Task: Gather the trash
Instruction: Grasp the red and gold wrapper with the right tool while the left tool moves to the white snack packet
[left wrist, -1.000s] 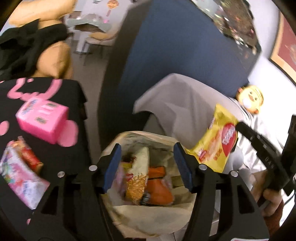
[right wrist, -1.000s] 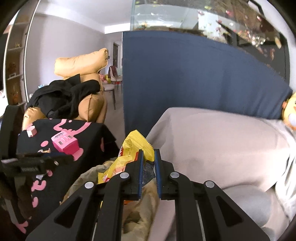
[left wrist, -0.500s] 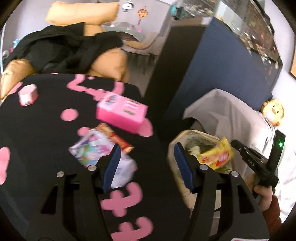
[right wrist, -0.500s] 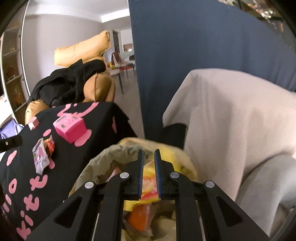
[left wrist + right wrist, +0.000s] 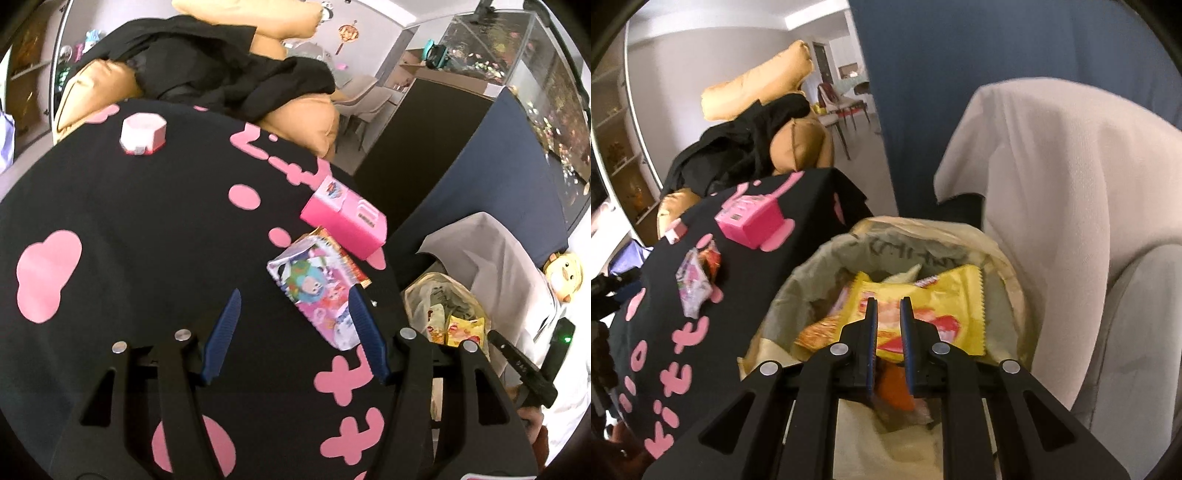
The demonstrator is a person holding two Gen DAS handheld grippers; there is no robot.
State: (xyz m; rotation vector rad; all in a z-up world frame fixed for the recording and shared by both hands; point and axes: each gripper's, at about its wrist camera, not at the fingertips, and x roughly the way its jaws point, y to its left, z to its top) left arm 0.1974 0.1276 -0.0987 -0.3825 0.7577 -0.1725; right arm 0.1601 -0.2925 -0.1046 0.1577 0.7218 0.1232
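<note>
Yellow foil, crinkled and saw-edged, is the snack wrapper (image 5: 923, 314) lying flat atop the litter in the beige plastic trash bag (image 5: 1001, 258), its long axis running left to right across the bag mouth and its printed face up. The right gripper (image 5: 888, 306) hangs just over it, its jaws narrow and opening, the wrapper seen through the slim gap, and I cannot tell whether the pads touch it. On the black tablecloth with pink shapes (image 5: 129, 221) lies a pink cartoon-printed packet (image 5: 317, 291), its long axis slanting from upper left to lower right, overlapping a red-edged wrapper, just beside a bright pink carton (image 5: 345, 219). The left gripper (image 5: 295, 306) stands with jaws wide over bare cloth, its right finger crossing the packet's lower corner. A second ago that gripper faced the bag, and the yellow wrapper hung pinched in the right jaws above it.
</note>
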